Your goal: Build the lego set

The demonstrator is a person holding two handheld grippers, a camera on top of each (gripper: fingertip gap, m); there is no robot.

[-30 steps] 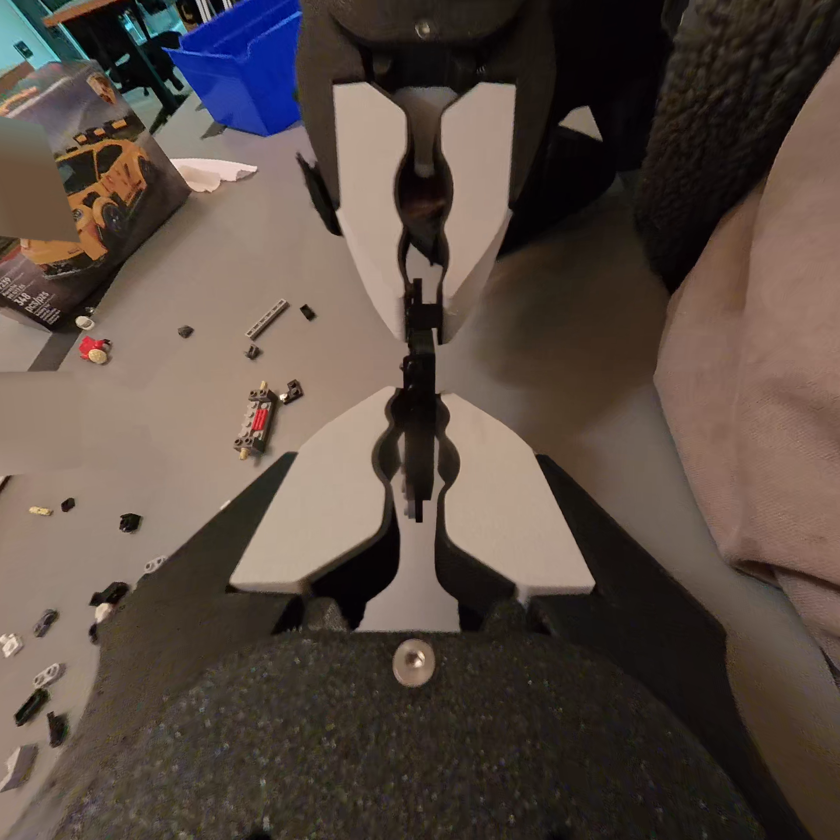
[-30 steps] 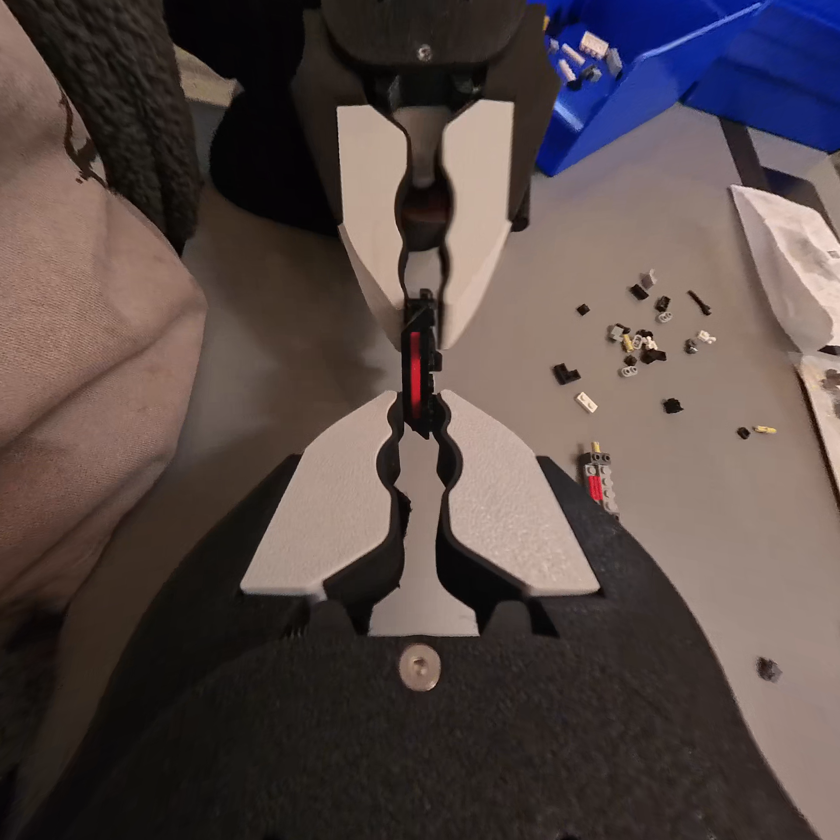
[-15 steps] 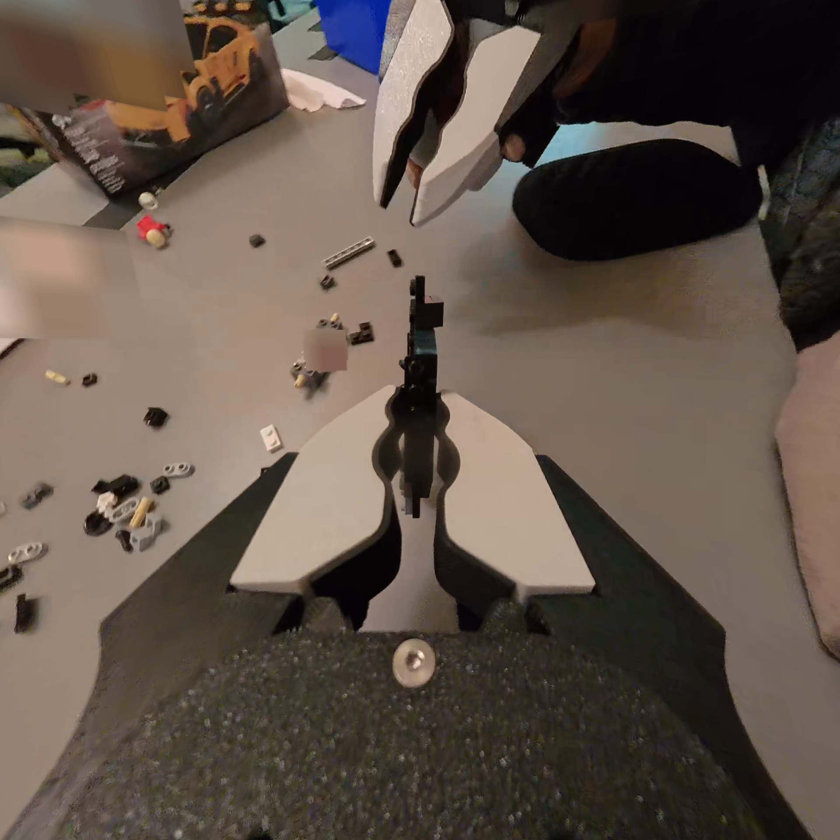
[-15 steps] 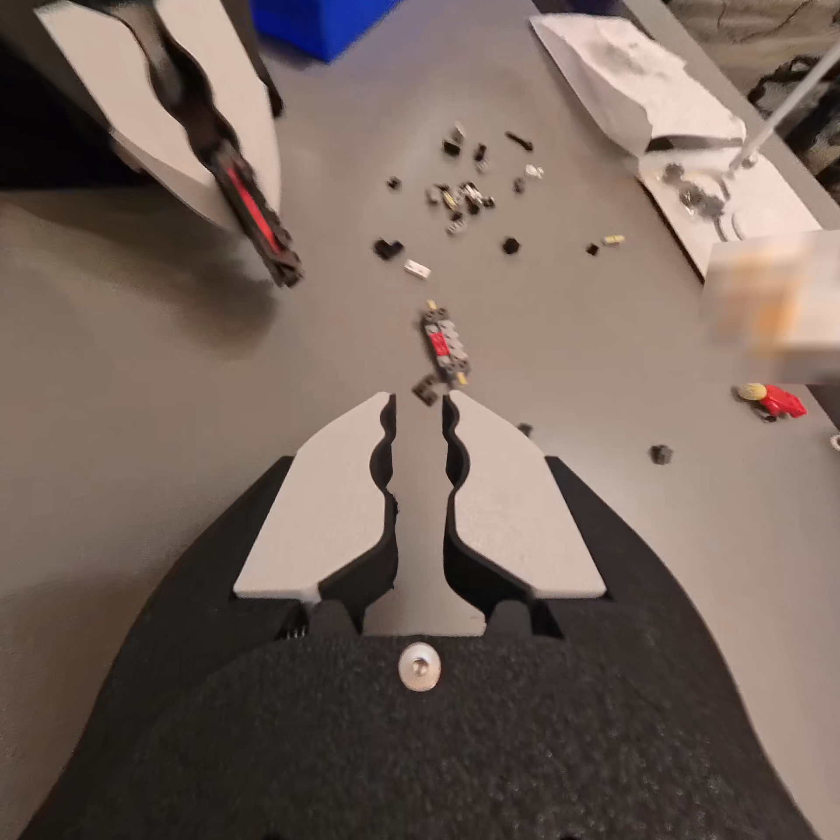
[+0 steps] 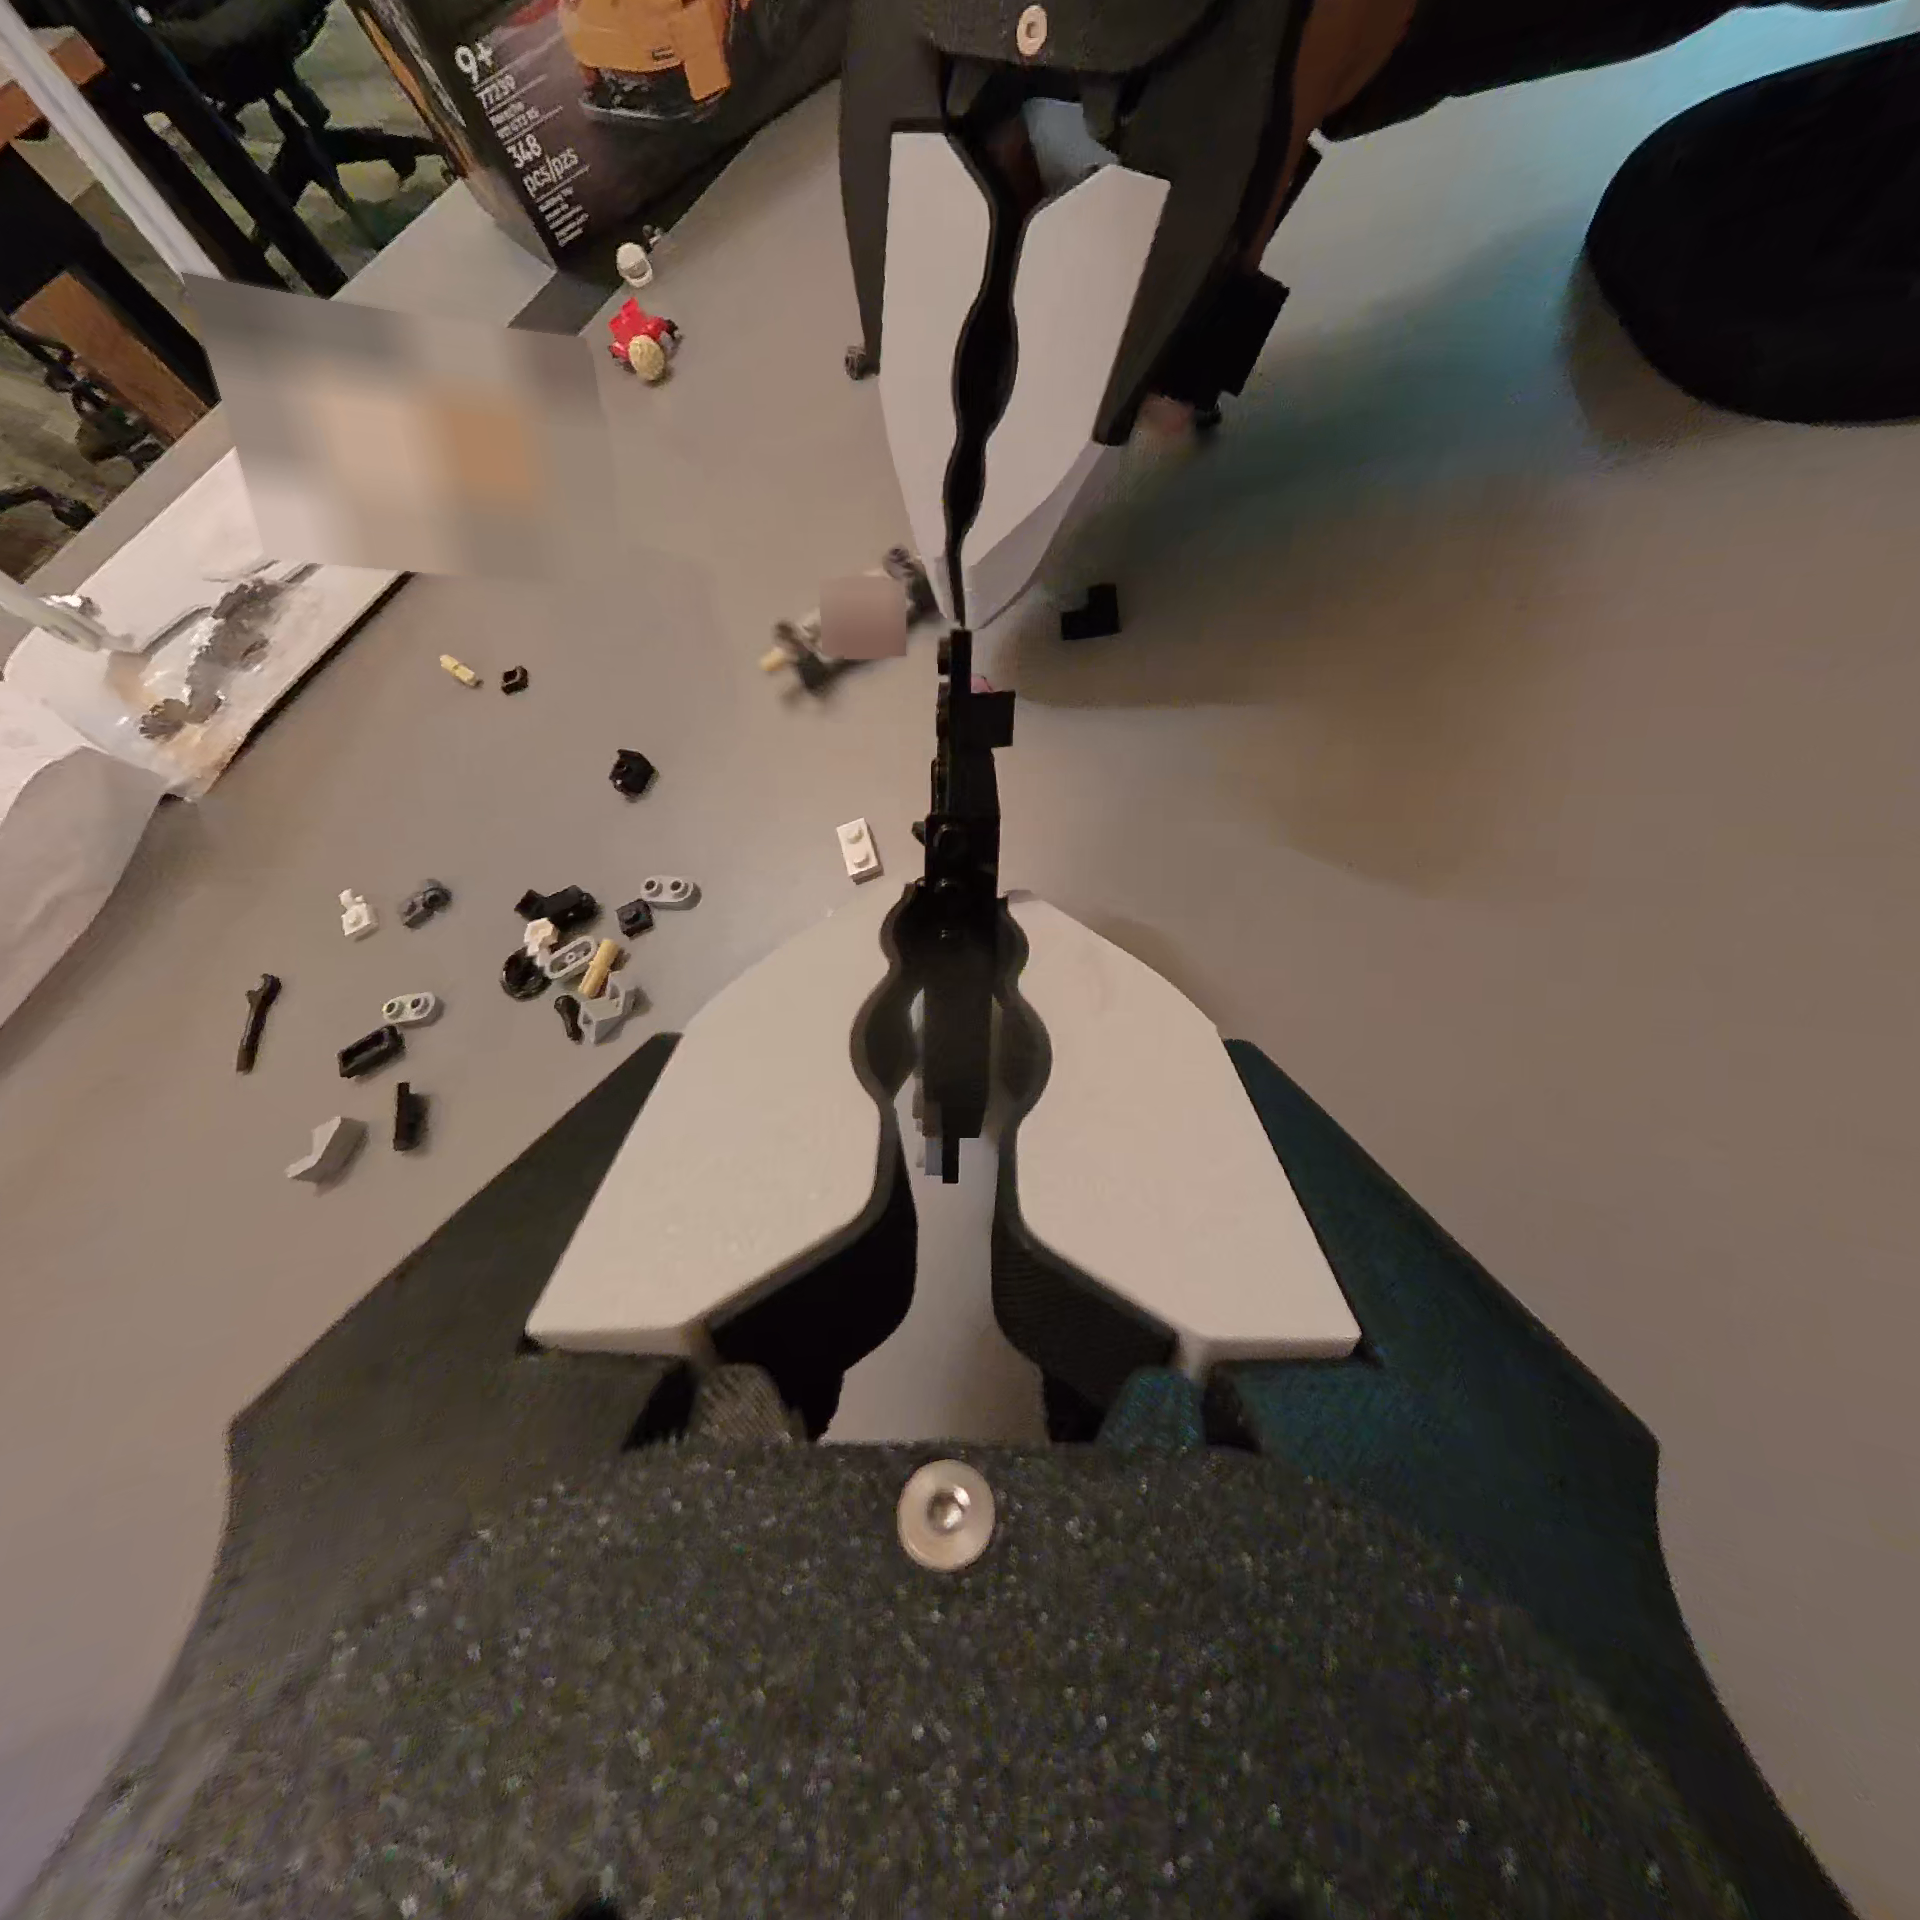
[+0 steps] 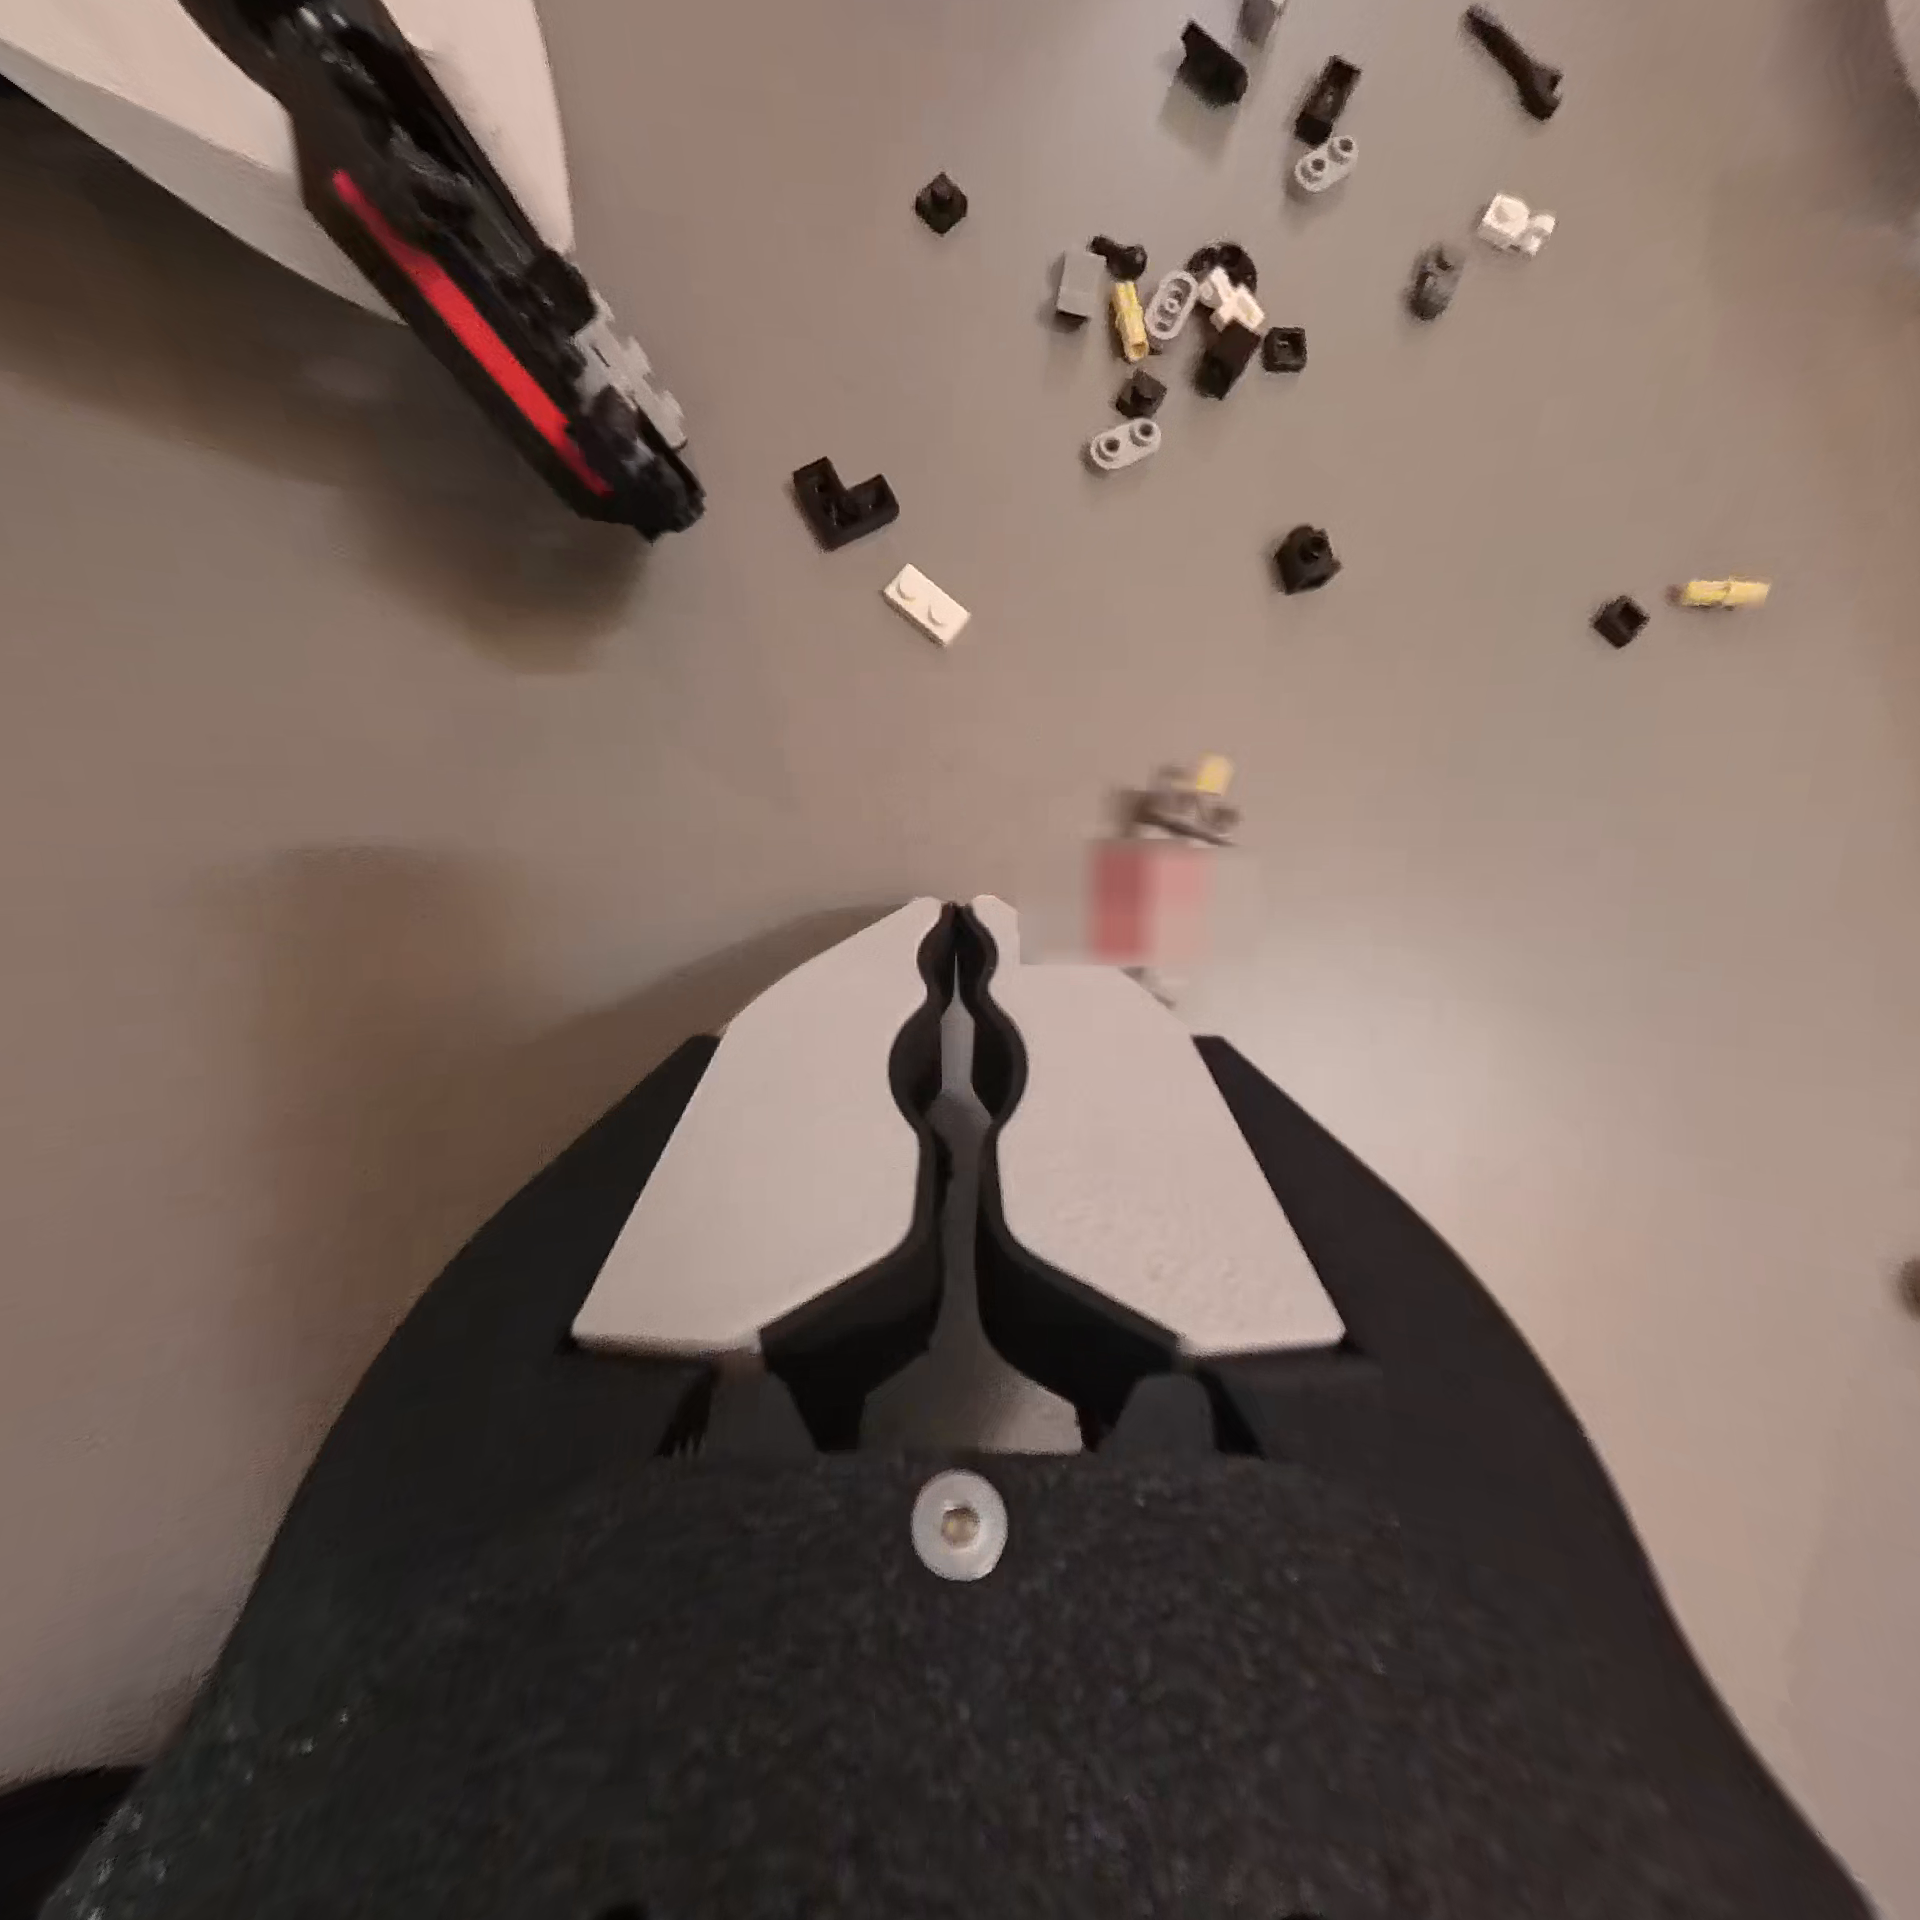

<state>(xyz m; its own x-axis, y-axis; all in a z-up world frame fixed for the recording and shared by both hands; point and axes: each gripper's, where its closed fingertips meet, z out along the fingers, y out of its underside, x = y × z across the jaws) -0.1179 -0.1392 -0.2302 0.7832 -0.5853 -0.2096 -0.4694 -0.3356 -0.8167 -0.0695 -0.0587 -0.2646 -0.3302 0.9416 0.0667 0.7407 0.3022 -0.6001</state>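
My left gripper is shut on a long black lego assembly that sticks out forward past the fingertips. The right wrist view shows the assembly at the top left, with a red stripe along one side, held above the table. My right gripper is shut, and nothing shows between its tips. It hangs low over the grey table. In the left wrist view the right gripper points down just beyond the assembly's far end. A small grey sub-assembly with a tan pin lies just right of the right gripper's tips.
A white two-stud plate and a black L-shaped piece lie ahead of the right gripper. Several loose small pieces lie farther off. The lego box, a red piece and a torn paper bag are on the left. My right fingertips sit around 11 centimetres from my left ones. It is some 6 centimetres from my left tips to the black L-shaped piece.
A second ago both grippers gripped the assembly tip to tip. The right gripper let go, opened, swung away over the table and has now shut on nothing. The left keeps the assembly.
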